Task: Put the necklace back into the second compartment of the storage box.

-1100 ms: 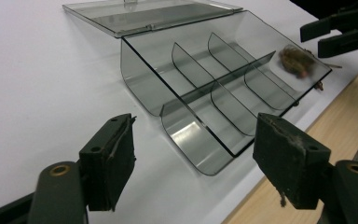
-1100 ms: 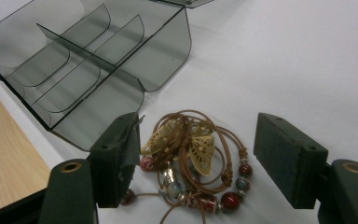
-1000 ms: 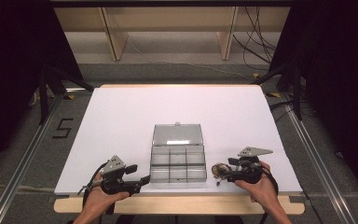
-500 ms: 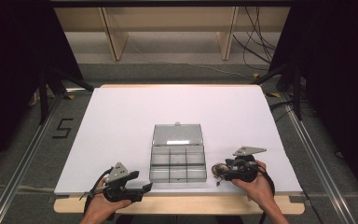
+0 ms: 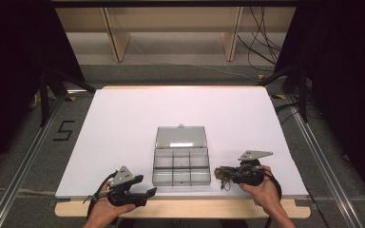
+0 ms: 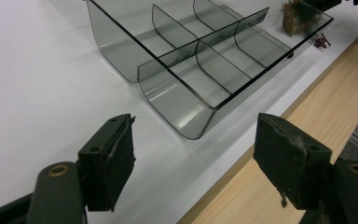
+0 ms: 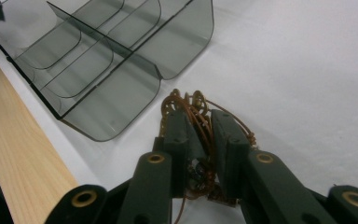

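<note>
White table (image 5: 138, 123); wooden shelving (image 5: 171, 28); cables (image 5: 261, 33)

Wire tangle (image 7: 200, 135) partly hidden between right tongs (image 7: 200, 123); make-up unclear.

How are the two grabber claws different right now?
The left gripper has its jaws wide apart with nothing between them; the right gripper has just been closing its jaws, and they now pinch a tangle of brown wire. The left gripper sits at the table's front edge; the right one is over the white top beside the clear box. Both have black jaws and point toward the box.
</note>
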Demonstrator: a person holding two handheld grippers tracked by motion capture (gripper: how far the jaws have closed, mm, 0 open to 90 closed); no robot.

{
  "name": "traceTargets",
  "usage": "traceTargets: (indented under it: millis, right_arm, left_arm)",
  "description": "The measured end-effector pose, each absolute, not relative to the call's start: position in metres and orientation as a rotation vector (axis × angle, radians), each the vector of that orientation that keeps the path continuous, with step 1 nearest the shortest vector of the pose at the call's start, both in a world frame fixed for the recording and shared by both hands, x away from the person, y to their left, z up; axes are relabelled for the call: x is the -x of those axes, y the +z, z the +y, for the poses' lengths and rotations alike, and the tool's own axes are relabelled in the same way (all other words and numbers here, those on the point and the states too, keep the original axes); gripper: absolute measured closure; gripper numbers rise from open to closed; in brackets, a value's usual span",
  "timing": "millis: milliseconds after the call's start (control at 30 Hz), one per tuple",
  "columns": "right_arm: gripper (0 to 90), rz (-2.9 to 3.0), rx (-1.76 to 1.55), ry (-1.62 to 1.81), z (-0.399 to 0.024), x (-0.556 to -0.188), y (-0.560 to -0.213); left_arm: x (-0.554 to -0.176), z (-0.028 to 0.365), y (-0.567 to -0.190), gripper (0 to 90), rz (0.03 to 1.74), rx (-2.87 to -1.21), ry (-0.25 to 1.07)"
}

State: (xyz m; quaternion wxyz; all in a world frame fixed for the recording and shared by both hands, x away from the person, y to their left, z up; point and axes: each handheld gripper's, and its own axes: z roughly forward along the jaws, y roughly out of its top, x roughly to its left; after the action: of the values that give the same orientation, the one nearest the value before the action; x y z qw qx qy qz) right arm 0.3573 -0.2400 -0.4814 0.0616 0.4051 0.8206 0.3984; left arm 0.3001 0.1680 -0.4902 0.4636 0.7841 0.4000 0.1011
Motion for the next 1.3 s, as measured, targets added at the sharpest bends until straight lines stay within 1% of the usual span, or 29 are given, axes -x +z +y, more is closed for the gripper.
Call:
traceTargets:
  millis: [67, 300, 367, 433, 667, 700, 733, 867, 900, 1300]
  right_arm:
    - [80.7, 2.492, -1.227, 1.215, -0.237, -0.354, -0.479]
    - [81.1, 2.449, -1.073, 1.173, -0.236, -0.348, -0.46]
    - [81.1, 2.444, -1.091, 1.176, -0.235, -0.345, -0.453]
    - [81.1, 2.43, -1.038, 1.167, -0.236, -0.347, -0.449]
    - [81.1, 2.439, -0.994, 1.142, -0.237, -0.35, -0.443]
    - [81.0, 2.44, -1.048, 1.127, -0.236, -0.348, -0.44]
    - [81.1, 2.426, -1.004, 1.131, -0.237, -0.351, -0.44]
    - [81.0, 2.433, -1.023, 1.12, -0.234, -0.35, -0.431]
    - [81.0, 2.426, -0.978, 1.126, -0.235, -0.352, -0.429]
    - [81.0, 2.44, -0.892, 1.127, -0.225, -0.36, -0.402]
  left_arm:
    - [-0.301, 0.168, -0.49, 28.0, 0.977, -1.924, 0.254]
    - [-0.301, 0.169, -0.489, 28.1, 0.962, -1.924, 0.261]
    - [-0.3, 0.168, -0.489, 28.1, 0.965, -1.929, 0.264]
    - [-0.301, 0.168, -0.489, 28.0, 0.951, -1.936, 0.262]
    - [-0.3, 0.167, -0.489, 28.0, 0.958, -1.935, 0.258]
    - [-0.3, 0.166, -0.489, 28.0, 0.964, -1.938, 0.256]
    - [-0.299, 0.166, -0.49, 28.0, 0.973, -1.927, 0.25]
    - [-0.301, 0.167, -0.49, 28.0, 0.947, -1.947, 0.26]
    - [-0.3, 0.167, -0.491, 28.0, 0.94, -1.944, 0.264]
    - [-0.301, 0.167, -0.491, 28.0, 0.941, -1.952, 0.26]
